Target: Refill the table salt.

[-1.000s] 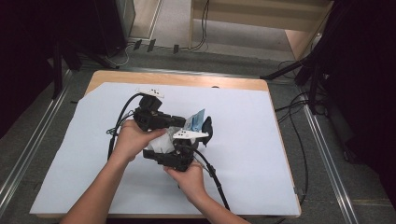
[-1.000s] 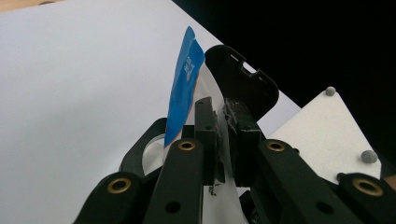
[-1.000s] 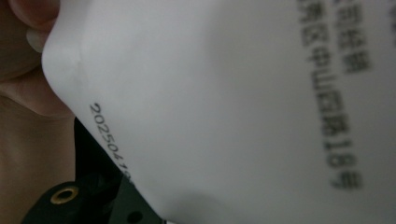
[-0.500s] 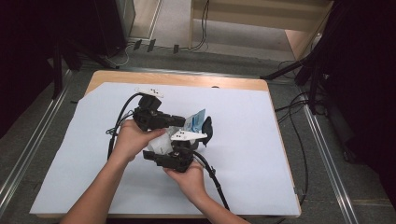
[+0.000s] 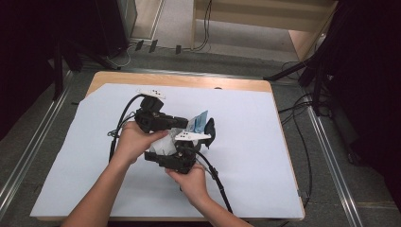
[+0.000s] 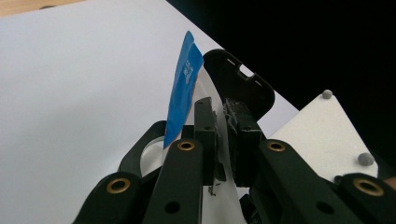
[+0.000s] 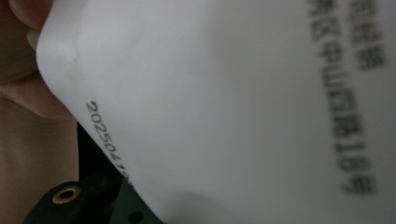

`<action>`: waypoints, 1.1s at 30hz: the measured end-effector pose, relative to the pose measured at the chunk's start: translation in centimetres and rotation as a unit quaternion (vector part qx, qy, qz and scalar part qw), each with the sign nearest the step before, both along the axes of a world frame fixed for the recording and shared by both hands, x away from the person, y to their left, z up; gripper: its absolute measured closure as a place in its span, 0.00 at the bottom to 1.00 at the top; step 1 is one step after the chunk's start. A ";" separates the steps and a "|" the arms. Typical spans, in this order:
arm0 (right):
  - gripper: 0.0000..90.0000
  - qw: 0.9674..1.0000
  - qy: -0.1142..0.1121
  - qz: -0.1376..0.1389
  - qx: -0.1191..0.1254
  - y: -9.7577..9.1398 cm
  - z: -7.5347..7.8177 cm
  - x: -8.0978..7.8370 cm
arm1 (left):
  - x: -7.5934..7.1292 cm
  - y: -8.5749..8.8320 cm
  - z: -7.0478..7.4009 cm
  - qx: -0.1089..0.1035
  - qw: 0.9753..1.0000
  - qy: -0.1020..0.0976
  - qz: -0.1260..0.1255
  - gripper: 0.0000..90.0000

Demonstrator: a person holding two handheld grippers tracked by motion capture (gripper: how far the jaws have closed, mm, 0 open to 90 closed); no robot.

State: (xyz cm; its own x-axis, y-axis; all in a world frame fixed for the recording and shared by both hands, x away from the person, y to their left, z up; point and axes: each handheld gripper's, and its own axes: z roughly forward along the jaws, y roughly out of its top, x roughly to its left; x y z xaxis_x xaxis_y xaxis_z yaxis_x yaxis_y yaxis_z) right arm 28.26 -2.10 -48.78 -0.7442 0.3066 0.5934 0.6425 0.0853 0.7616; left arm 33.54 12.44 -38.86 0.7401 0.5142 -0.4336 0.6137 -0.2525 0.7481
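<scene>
Both forearms come in from the near edge and meet over the middle, the 2 grippers close together. The left hand [image 5: 137,142] wraps the left gripper [image 5: 187,124] from above, jaws pointing toward the right, nearly level; in the left gripper view [image 6: 226,128] its pads are pressed together, clamped. The right hand [image 5: 189,177] grips the right gripper [image 5: 208,135] from below, just beside the left one; how its jaws stand cannot be made out

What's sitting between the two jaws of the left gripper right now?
In the left gripper view, the white edge of a blue-and-white packet is pinched between the jaws of the left gripper, which are shut on it.
</scene>
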 end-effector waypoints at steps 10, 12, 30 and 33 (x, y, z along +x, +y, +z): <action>0.72 1.000 -0.004 0.004 0.004 0.1 0.1 0.0 | -0.2 0.1 0.2 -0.001 1.000 -0.002 0.000 0.94; 0.72 1.000 -0.004 0.006 0.005 0.1 0.1 0.0 | -0.2 0.1 0.3 -0.002 1.000 -0.003 0.001 0.94; 0.67 1.000 -0.016 0.002 -0.013 0.1 0.3 0.0 | -0.1 0.0 0.1 -0.007 1.000 0.001 0.002 0.94; 0.65 0.999 -0.030 -0.002 -0.025 0.2 0.3 -0.1 | 0.0 0.0 0.1 -0.007 1.000 0.001 0.005 0.95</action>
State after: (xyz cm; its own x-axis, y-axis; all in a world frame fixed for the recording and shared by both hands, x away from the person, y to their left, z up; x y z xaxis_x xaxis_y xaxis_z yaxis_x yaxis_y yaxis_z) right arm 28.12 -1.94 -48.44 -0.7762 0.3376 0.5325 0.5969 0.1212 0.7931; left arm 33.52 12.48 -38.79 0.7340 0.5147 -0.4431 0.6180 -0.2355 0.7501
